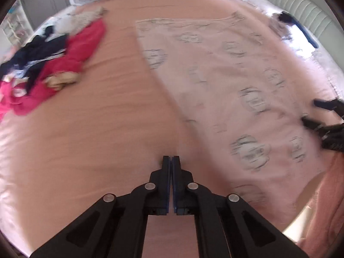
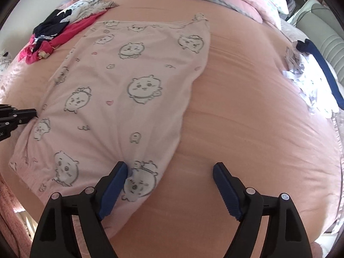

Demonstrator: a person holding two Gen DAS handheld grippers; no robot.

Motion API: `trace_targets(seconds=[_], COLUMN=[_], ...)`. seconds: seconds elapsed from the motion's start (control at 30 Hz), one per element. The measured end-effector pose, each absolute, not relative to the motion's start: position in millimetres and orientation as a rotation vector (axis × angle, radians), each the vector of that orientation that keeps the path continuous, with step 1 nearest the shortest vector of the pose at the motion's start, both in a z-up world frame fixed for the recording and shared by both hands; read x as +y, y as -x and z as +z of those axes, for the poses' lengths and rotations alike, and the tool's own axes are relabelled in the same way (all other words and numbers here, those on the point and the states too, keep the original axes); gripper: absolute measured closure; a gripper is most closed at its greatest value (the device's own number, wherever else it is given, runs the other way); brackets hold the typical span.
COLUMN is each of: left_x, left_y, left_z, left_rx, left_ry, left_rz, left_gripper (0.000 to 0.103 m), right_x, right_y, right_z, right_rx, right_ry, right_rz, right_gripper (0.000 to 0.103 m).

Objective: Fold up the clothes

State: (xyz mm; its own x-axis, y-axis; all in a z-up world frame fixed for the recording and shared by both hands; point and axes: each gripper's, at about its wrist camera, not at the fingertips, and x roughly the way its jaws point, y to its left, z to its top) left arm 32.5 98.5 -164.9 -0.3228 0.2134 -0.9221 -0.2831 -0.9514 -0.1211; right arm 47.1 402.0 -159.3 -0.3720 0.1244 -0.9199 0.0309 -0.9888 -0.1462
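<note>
Printed pink garment, frame centre: left gripper pinched together on nothing, right gripper spread astride its hem; risk—bedsheet snagged with cloth.

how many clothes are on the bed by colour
Only what can be told apart; the far pile is tangled.
Pale pink garment printed with cartoon faces, spread flat: 1
Red garment in the far pile: 1
Dark navy garment in the far pile: 1
White printed garment in the far pile: 1
Blue and white heap at the right edge: 1, maybe more
Total: 5 at least
</note>
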Motion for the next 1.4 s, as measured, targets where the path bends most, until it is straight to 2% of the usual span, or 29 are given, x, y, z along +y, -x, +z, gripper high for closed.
trace_targets(seconds=[0.07, 0.17, 0.27, 0.4, 0.47, 0.53, 0.6, 0.73, 0.93, 1.07, 1.1, 1.23, 1.27, 1.3, 1.4], left_x=[84, 99, 128, 154, 147, 128, 113, 94, 142, 144, 141, 131, 125, 117, 117], left_y=[-34, -37, -32, -22, -20, -19, -18, -10, 8, 31, 31, 26, 27, 30, 34], left_z=[-153, -134, -135, -154, -168, -168, -166, -156, -150, -176, -177, -178, -177, -174, -162], left_rx=[-0.041, -0.002, 0.039, 0.134, 0.198, 0.135, 0.235, 0.124, 0.125, 0.123, 0.143, 0.435, 0.434, 0.327, 0.181], left_ry=[1.542, 1.389, 1.344, 1.42, 1.503, 1.525, 1.581, 1.598, 1.419, 1.519, 1.511, 1.577, 1.591, 1.598, 1.502], left_rz=[2.346, 2.333, 2.266, 2.2, 2.21, 2.218, 2.289, 2.306, 2.291, 2.288, 2.287, 2.384, 2.396, 2.392, 2.391], left_gripper=[0.102, 0.102, 0.102, 0.101, 0.101, 0.1, 0.1, 0.1, 0.1, 0.098, 0.097, 0.097, 0.097, 0.097, 0.097], right_x=[414, 416, 393, 355, 356, 356, 361, 382, 360, 344, 346, 363, 367, 371, 376], right_y=[-51, -54, -43, -18, -15, -13, -13, -19, 4, 28, 29, 20, 16, 13, 10], right_z=[-156, -144, -135, -145, -153, -161, -167, -161, -140, -157, -162, -165, -164, -164, -157], right_rx=[-0.139, -0.018, -0.04, -0.147, -0.177, -0.207, -0.226, -0.186, -0.09, -0.199, -0.219, -0.249, -0.273, -0.284, -0.197], right_ry=[1.723, 1.648, 1.606, 1.666, 1.7, 1.733, 1.757, 1.761, 1.662, 1.702, 1.717, 1.708, 1.699, 1.691, 1.674], right_rz=[2.559, 2.66, 2.767, 2.809, 2.777, 2.743, 2.704, 2.658, 2.785, 2.718, 2.7, 2.644, 2.628, 2.616, 2.626], right_gripper=[0.022, 0.022, 0.022, 0.022, 0.022, 0.022, 0.019, 0.017, 0.017, 0.017, 0.017, 0.016, 0.015, 0.013, 0.013])
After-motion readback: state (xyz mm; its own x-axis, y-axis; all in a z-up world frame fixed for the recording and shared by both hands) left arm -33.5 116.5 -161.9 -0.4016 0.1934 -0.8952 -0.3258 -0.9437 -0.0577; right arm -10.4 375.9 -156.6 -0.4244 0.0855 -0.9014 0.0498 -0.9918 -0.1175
